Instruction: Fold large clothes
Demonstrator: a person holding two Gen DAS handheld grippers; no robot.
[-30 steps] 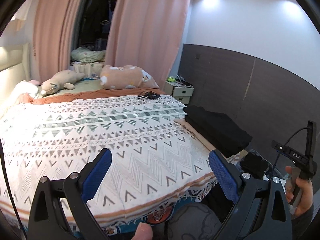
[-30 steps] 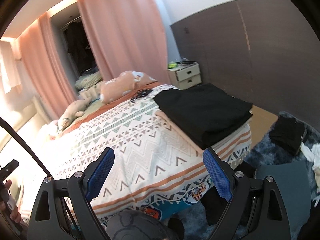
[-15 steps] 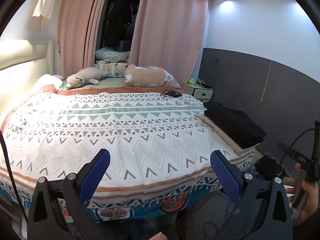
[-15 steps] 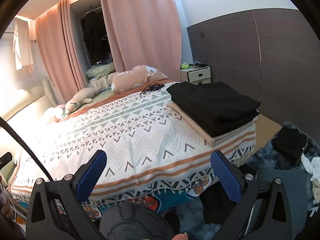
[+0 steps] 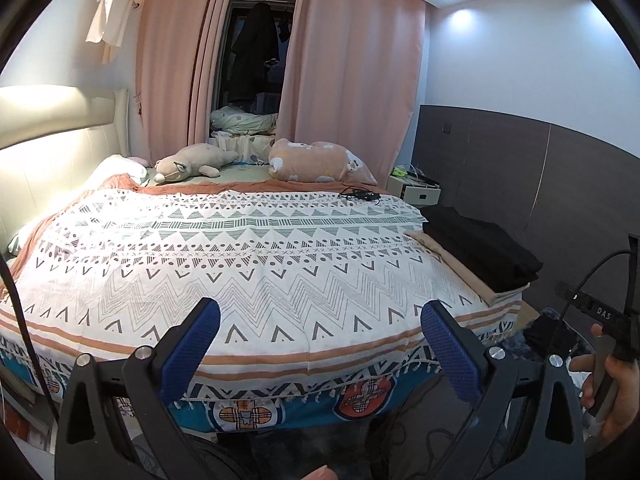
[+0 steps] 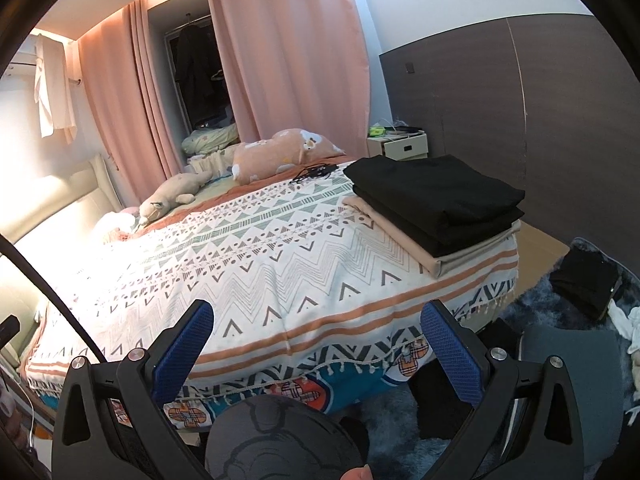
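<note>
A folded stack of black clothes [image 6: 436,196] lies on a folded tan cloth [image 6: 460,256] at the right corner of the bed, also visible in the left wrist view as the black stack [image 5: 480,248]. My right gripper [image 6: 316,316] hangs open in front of the bed's foot edge, with nothing between its blue pads. My left gripper [image 5: 320,320] is open too, facing the middle of the patterned bedspread [image 5: 240,264] and holding nothing. Both are well short of the stack.
Plush toys [image 5: 192,164] and a pillow [image 5: 316,160] lie at the head end, with a black cable [image 5: 360,194] near them. A nightstand [image 6: 400,146] stands by the wall. Dark clothes [image 6: 584,284] lie on the blue rug. A hand [image 5: 612,380] shows at the right.
Both views have drawn back and sunk, so the bed's foot edge and fringe now show. The right gripper's jaws stand a little wider than a second ago.
</note>
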